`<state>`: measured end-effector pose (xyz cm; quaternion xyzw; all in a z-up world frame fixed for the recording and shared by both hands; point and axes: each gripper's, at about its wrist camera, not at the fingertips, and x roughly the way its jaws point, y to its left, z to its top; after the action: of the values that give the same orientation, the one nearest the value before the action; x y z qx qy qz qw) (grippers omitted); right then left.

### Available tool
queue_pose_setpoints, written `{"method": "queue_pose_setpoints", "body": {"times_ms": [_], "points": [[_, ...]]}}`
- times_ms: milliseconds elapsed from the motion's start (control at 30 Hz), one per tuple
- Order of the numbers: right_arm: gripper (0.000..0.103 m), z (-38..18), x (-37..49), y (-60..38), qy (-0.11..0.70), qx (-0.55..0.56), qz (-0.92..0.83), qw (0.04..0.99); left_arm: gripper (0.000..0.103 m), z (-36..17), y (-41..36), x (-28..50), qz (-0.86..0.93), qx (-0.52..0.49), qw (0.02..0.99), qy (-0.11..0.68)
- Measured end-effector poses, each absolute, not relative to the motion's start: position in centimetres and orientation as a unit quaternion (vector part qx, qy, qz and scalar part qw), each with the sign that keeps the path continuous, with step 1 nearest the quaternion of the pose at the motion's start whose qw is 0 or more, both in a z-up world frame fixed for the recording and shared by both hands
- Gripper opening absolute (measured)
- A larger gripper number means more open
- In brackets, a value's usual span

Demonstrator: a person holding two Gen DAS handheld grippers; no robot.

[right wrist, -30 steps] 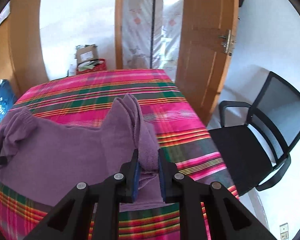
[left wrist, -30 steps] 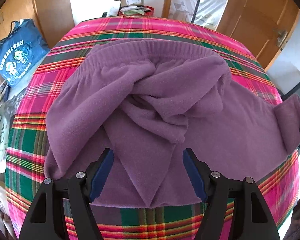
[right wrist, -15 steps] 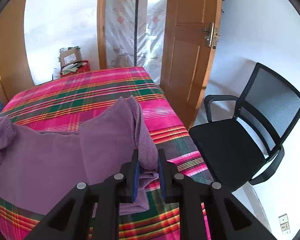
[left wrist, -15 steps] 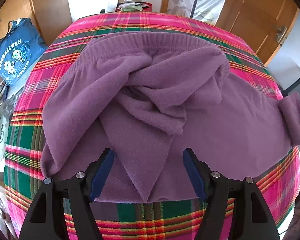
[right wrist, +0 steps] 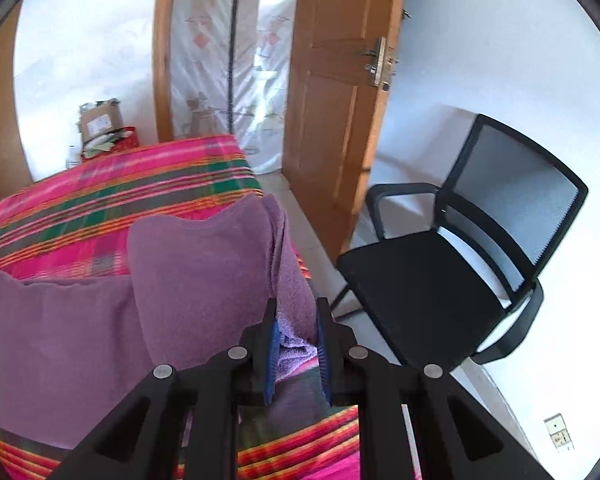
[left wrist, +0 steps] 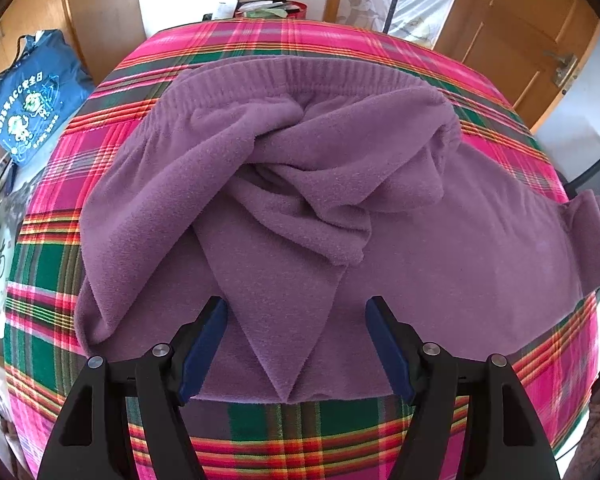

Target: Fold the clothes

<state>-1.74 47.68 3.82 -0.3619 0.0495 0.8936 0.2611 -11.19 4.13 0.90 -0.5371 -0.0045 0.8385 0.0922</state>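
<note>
Hiding the trouser hem (right wrist: 296,320) (bunched fleece), right claw (right wrist: 298,340) clamps it.

Left hand-held gripper (left wrist: 296,344) wide open, right hand-held gripper (right wrist: 297,336) clamped nearly closed

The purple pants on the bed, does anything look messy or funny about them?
Yes. The purple fleece pants are bunched in a twisted lump just below the waistband instead of lying flat on the plaid bedspread. One leg end is pinched in the right gripper at the bed's edge.
</note>
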Motion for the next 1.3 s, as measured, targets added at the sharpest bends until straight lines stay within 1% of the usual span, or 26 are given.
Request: {"method": "queue_pose_setpoints", "body": {"times_ms": [200,400,600,700,767,867,1000,1133,1300], "points": [[0.018,2.8,-1.7,49.0,0.044,-0.378,0.881,0.281,0.073,1.1,4.7,-11.4,0.839,-0.536,0.089,-0.004],[0.019,2.4,-1.4,49.3,0.041,-0.39,0.873,0.291,0.073,2.6,4.5,-11.1,0.846,-0.517,0.132,-0.024],[0.02,2.8,-1.2,48.6,0.041,-0.391,0.872,0.292,0.073,3.9,5.2,-11.0,0.855,-0.502,0.126,0.016],[0.021,3.3,-0.8,48.2,0.037,-0.389,0.871,0.298,0.073,4.5,5.9,-11.0,0.851,-0.502,0.15,0.037],[0.021,3.9,-0.3,47.9,0.037,-0.381,0.872,0.306,0.073,4.5,7.1,-11.0,0.846,-0.502,0.172,0.059],[0.021,5.0,0.6,46.8,0.034,-0.363,0.88,0.304,0.073,4.4,8.9,-10.8,0.847,-0.493,0.168,0.105],[0.021,5.8,1.2,45.2,0.036,-0.356,0.889,0.287,0.073,4.4,10.7,-11.0,0.846,-0.48,0.187,0.138],[0.022,5.7,1.0,43.4,0.037,-0.36,0.897,0.255,0.073,3.6,11.8,-12.5,0.841,-0.488,0.173,0.156],[0.022,5.0,0.2,41.3,0.028,-0.369,0.903,0.219,0.073,2.9,11.4,-14.4,0.838,-0.51,0.144,0.128]]}}
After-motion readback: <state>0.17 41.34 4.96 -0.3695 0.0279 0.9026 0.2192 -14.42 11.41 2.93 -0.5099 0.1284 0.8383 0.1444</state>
